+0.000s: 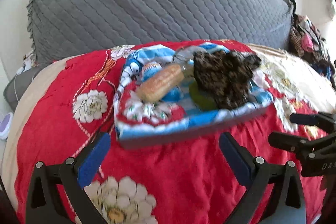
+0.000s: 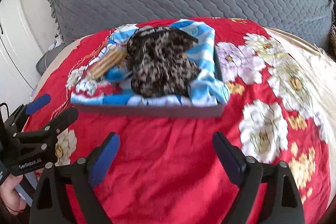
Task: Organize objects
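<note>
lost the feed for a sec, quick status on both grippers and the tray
Left gripper open, empty. Right gripper open, empty. Tray on red blanket, holding corn cob and dark cloth. Nothing in the way.

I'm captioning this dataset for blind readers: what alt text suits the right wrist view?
A shallow grey tray lined with blue-striped cloth holds a dark mottled fabric bundle and a corn cob on a red floral blanket. The open right gripper hovers nearby, empty.

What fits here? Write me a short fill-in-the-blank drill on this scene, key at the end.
1. The tray rests on a ____ flowered blanket.
2. Inside the tray, the dark spotted cloth lies to the ____ of the corn cob.
3. Both grippers' jaws stand ____, left gripper and right gripper.

Key: red; right; open
</note>
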